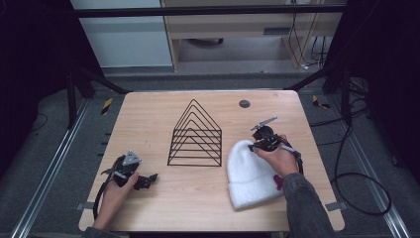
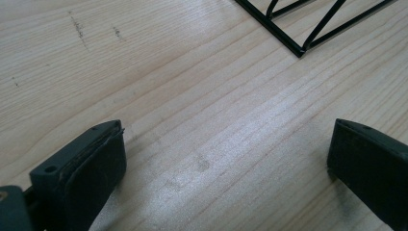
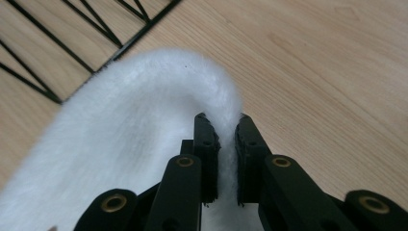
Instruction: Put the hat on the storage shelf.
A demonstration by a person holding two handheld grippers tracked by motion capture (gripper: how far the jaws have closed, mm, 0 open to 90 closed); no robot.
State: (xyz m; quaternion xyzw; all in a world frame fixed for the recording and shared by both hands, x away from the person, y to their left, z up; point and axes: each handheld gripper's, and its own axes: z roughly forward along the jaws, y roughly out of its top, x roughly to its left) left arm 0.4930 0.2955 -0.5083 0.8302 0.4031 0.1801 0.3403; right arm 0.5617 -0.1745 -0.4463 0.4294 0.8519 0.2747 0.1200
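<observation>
Right gripper view, right gripper (image 3: 226, 130) pinching white hat (image 3: 125, 144) edge, left gripper (image 2: 226, 159) wide apart, holding nothing.

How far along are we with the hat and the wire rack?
Done: the right gripper has pinched the edge of the white hat. In hand: that grip only; the hat lies flat on the table beside the black wire rack. Left: any lift or placing. The left gripper is open over bare wood.

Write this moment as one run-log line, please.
right gripper: shut on white beanie | left gripper: open, over table | wire rack: untouched
</observation>
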